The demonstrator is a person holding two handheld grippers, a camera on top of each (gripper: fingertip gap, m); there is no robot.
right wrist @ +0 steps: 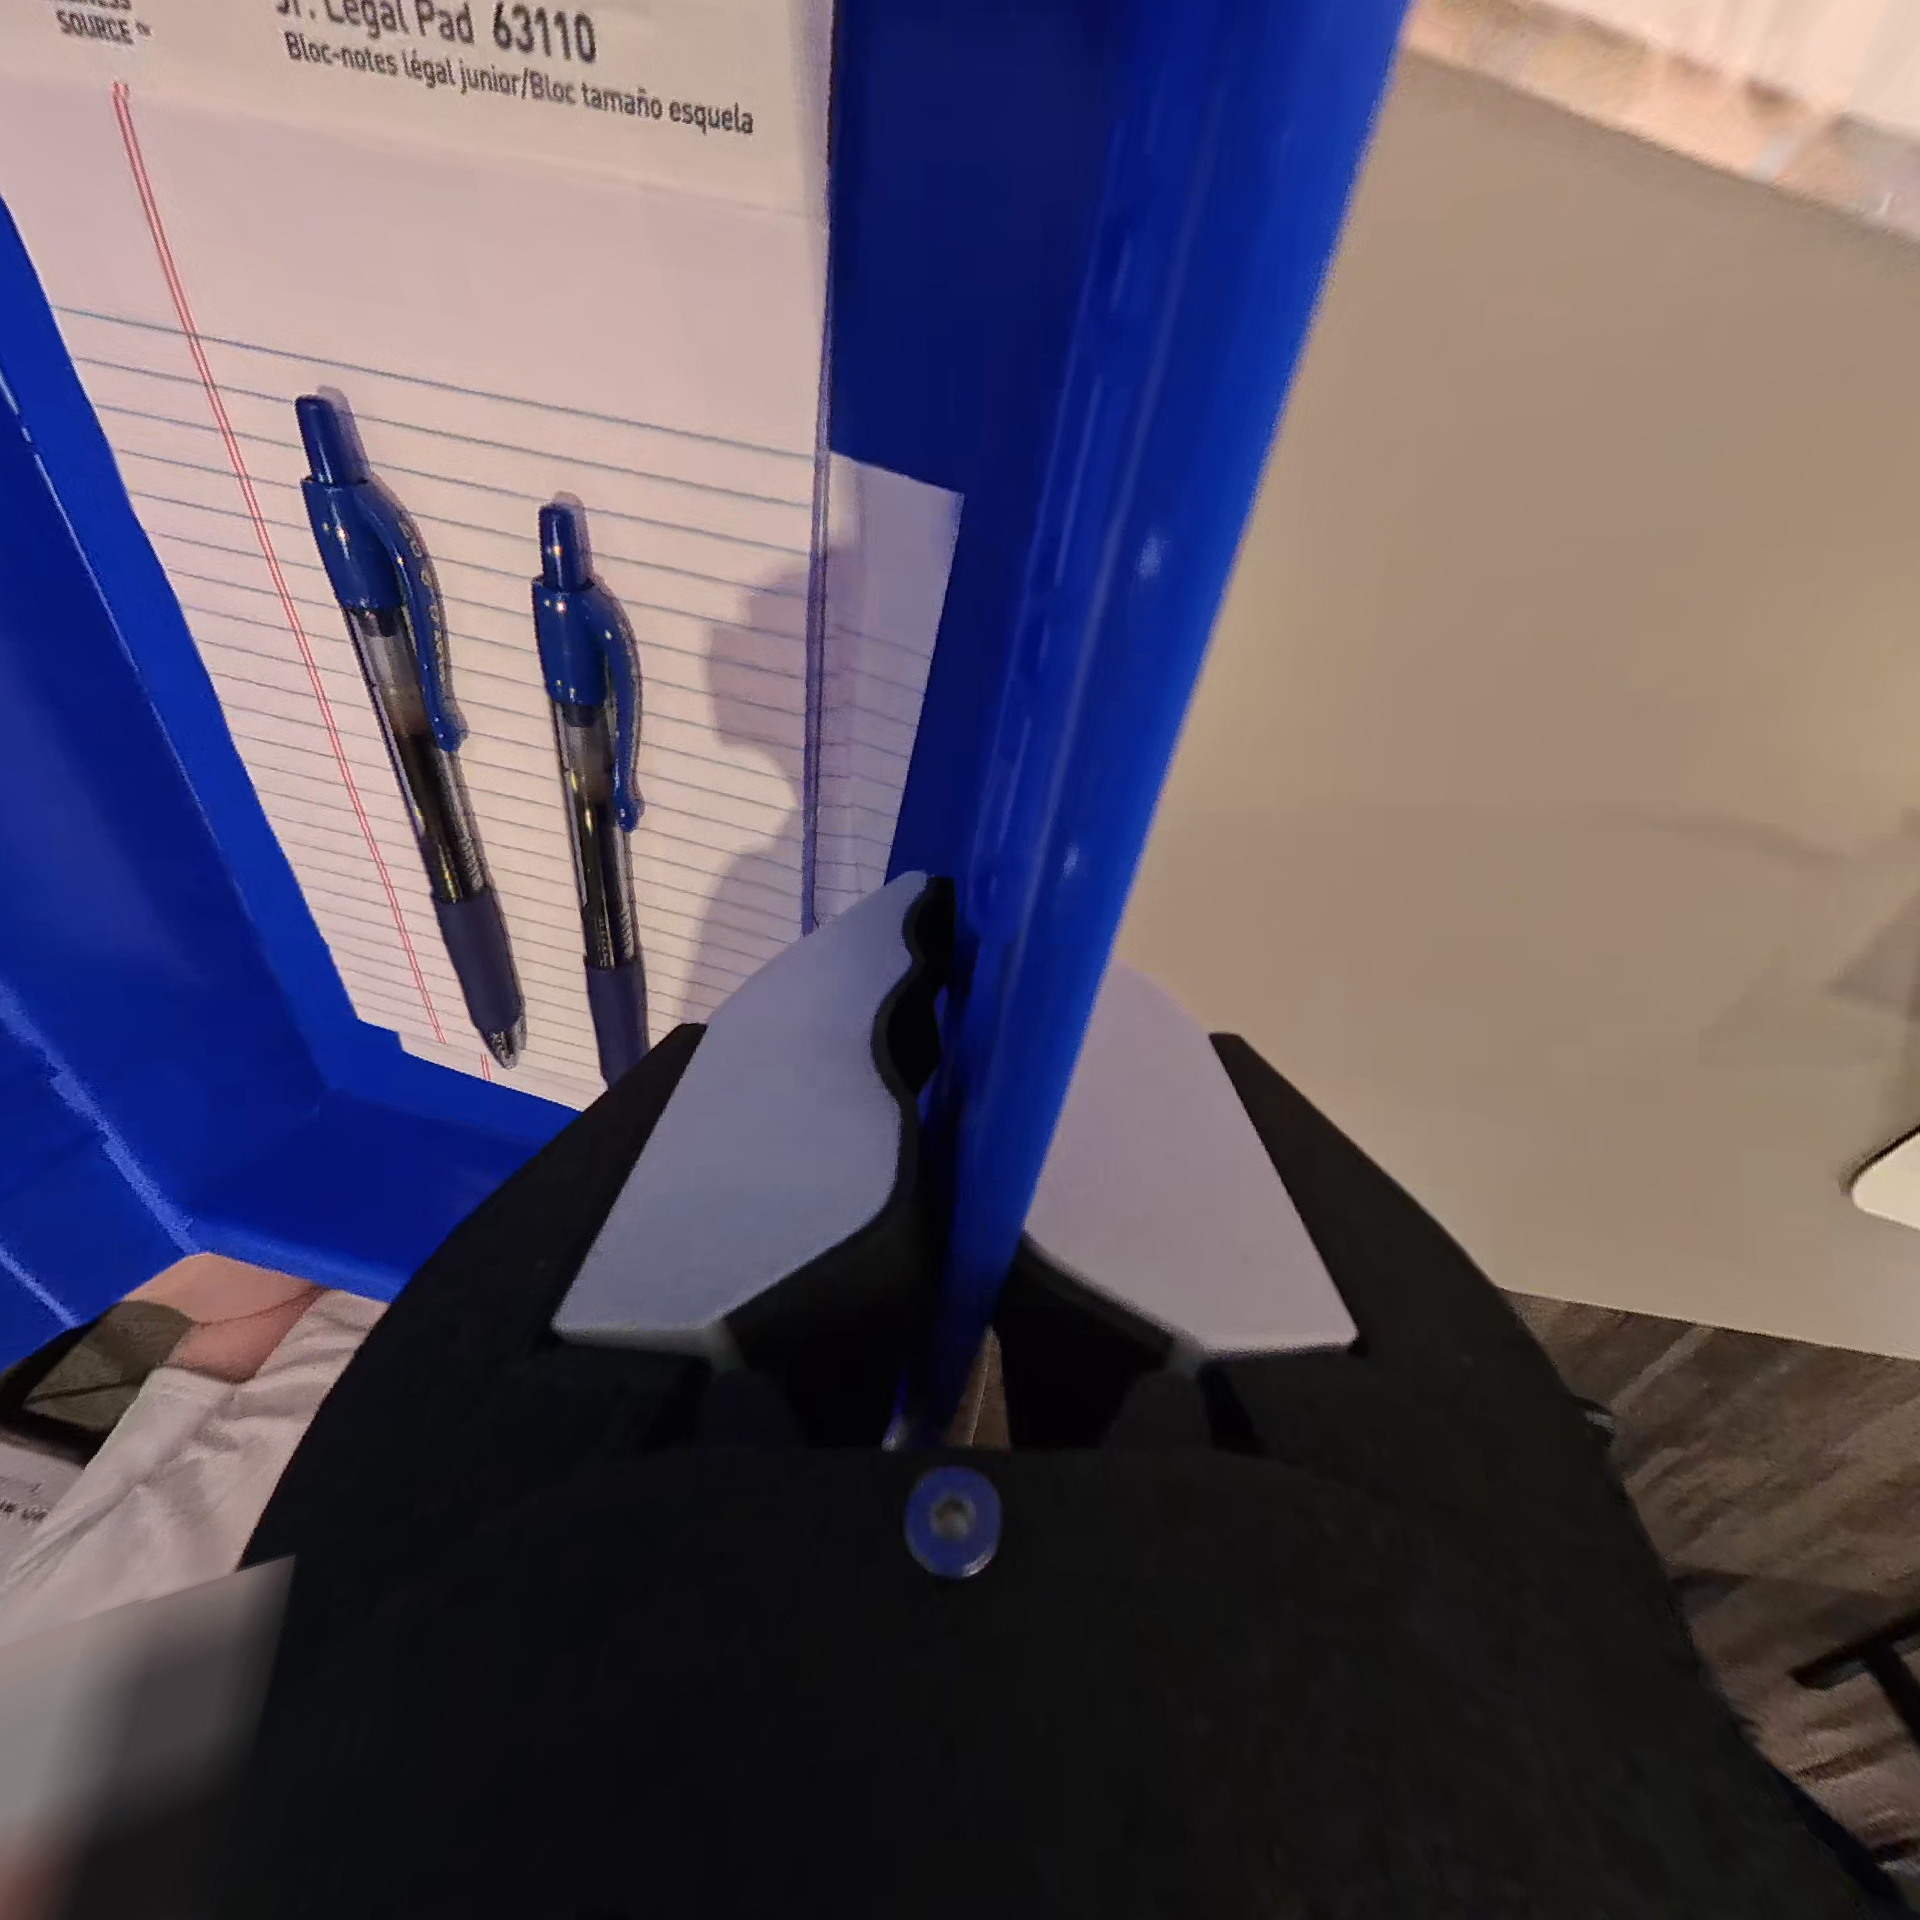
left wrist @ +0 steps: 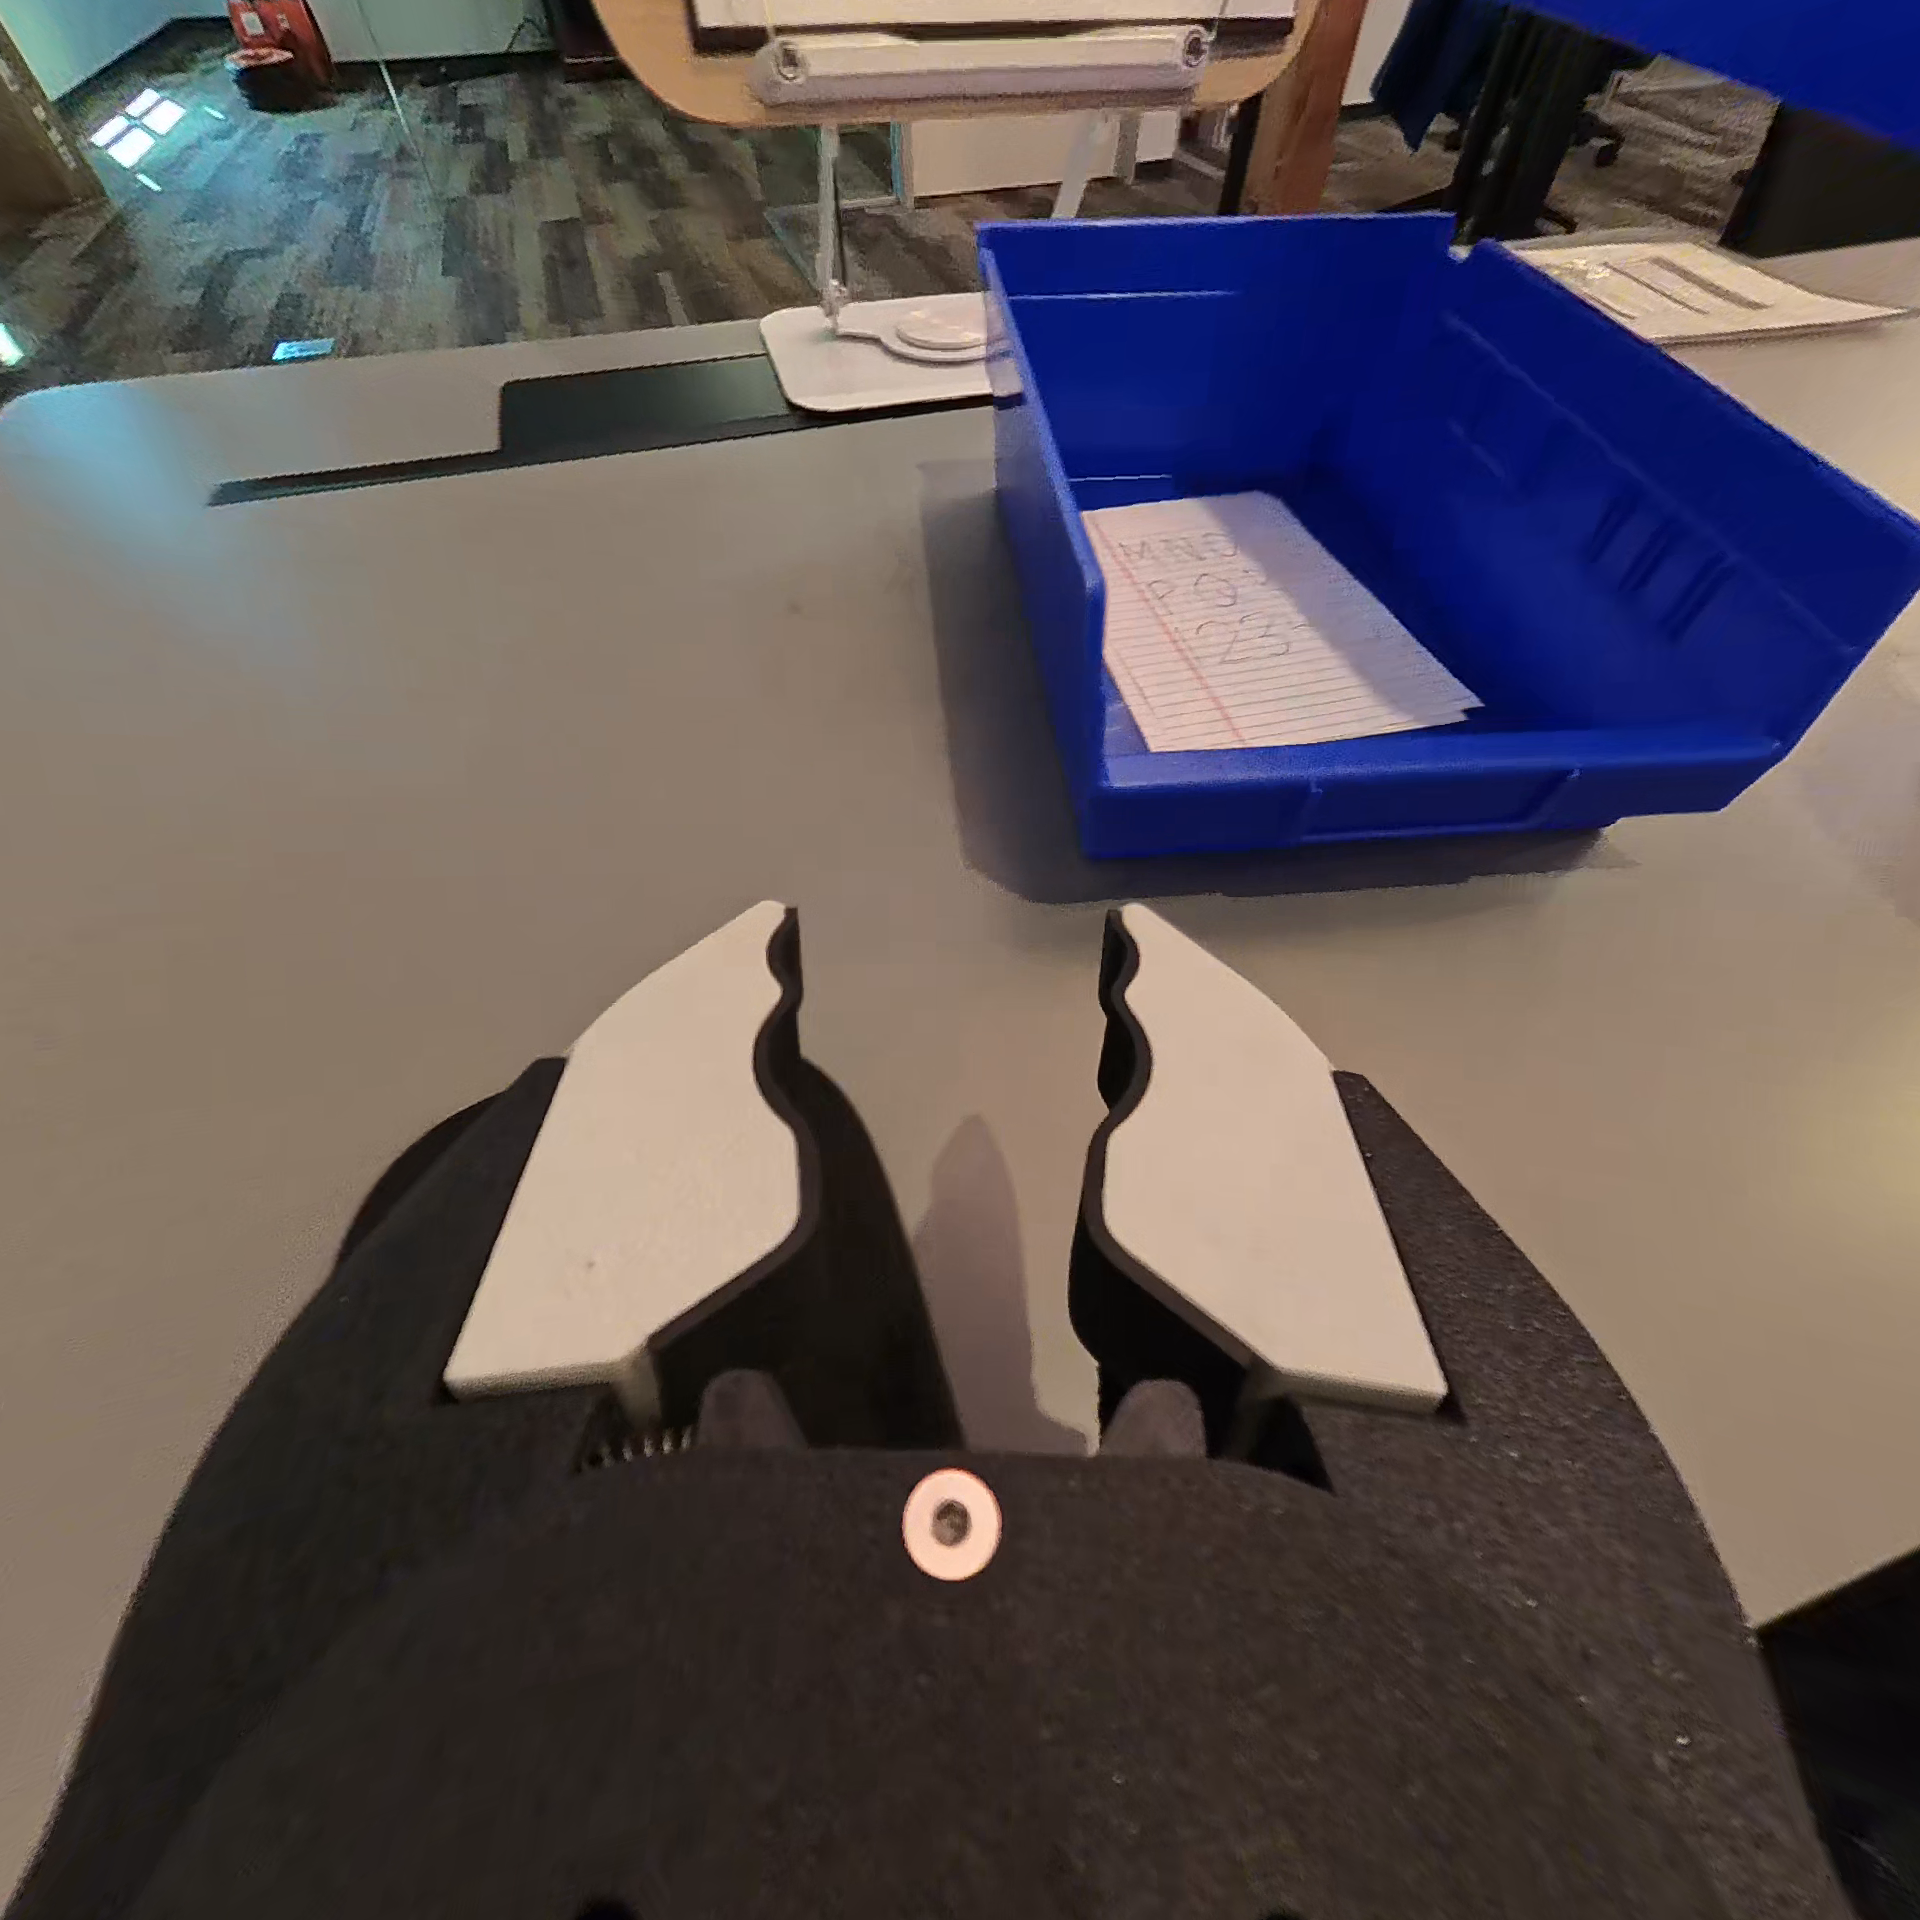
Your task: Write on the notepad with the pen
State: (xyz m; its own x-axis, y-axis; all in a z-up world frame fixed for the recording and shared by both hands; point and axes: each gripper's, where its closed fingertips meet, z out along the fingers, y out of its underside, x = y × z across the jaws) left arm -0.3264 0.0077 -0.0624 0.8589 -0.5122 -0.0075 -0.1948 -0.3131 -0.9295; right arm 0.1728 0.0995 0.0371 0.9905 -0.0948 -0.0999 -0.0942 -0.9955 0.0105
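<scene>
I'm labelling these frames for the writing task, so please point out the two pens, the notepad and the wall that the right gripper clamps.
left pen point(right wrist: 400, 717): right wrist view, clear barrel.
right pen point(right wrist: 594, 748): right wrist view, barrel beside its clip.
notepad point(right wrist: 540, 343): right wrist view, bare ruled page.
blue bin wall point(right wrist: 1101, 520): right wrist view, rim.

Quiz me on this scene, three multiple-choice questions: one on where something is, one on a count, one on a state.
1. Where do the pens lie?
A. On the bare table
B. On the notepad inside the blue bin
C. In the left claw

2. How many pens show?
A. One
B. Four
C. Two

3. What state is the left claw in?
A. Open and empty
B. Shut on a pen
C. Shut on a sheet of paper

Answers:
1. B, both rest on the lined pad between the bin's walls.
2. C, two blue pens lie side by side.
3. A, grey table shows through the gap between its fingers.
</scene>
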